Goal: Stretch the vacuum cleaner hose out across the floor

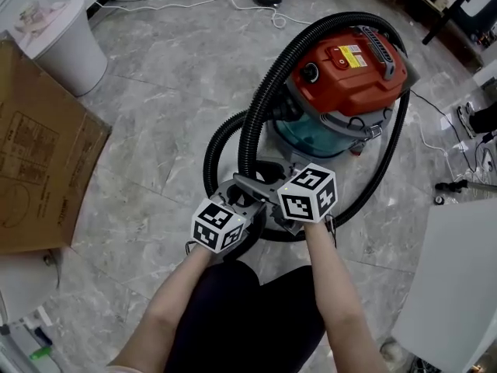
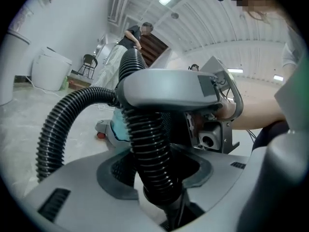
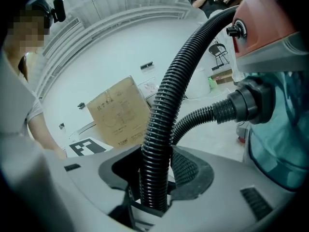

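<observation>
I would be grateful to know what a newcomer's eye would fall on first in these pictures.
A red-lidded vacuum cleaner stands on the grey marble floor in the head view's upper right, its black ribbed hose looped around it. At centre, the left gripper and right gripper both clamp that hose side by side.

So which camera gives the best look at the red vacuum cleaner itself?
The head view: the vacuum cleaner shows nearly whole from above, red lid, handle, teal tank, hose looped round it. The right gripper view catches only its lid edge and hose socket; the left gripper view, a sliver of teal tank behind the hose.
</observation>
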A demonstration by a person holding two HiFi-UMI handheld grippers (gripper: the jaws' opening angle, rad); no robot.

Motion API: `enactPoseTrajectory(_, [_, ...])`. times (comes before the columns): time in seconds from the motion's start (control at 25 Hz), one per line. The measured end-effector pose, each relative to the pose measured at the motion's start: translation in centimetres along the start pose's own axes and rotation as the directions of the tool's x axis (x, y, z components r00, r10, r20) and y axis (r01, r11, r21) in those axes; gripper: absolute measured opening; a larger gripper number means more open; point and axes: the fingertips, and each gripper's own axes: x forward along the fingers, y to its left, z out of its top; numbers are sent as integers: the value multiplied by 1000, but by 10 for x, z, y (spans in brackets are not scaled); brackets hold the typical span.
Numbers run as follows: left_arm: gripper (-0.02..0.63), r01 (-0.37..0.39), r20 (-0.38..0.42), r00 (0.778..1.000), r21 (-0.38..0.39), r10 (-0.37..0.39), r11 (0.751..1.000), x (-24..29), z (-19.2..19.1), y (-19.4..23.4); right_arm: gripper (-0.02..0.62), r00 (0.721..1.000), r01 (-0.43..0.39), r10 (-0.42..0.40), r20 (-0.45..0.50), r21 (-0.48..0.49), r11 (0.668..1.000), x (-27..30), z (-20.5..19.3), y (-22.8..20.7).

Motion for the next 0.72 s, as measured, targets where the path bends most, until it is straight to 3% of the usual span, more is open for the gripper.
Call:
enactPoseTrajectory(0.32, [192, -40, 52, 998, 112, 34, 993, -28, 48, -20, 196, 987, -40, 59, 147, -129, 991, -26, 46, 42])
enactPoseTrajectory(0.48, [189, -26, 41, 999, 114, 21, 993, -42, 87, -38, 196, 969, -21, 48, 241, -110, 994, -48, 84, 64])
enactPoseTrajectory(0.72, [179, 10, 24, 1000, 138, -14, 990, -68, 171, -87, 196, 961, 51, -28, 276, -77, 996, -102, 157, 106])
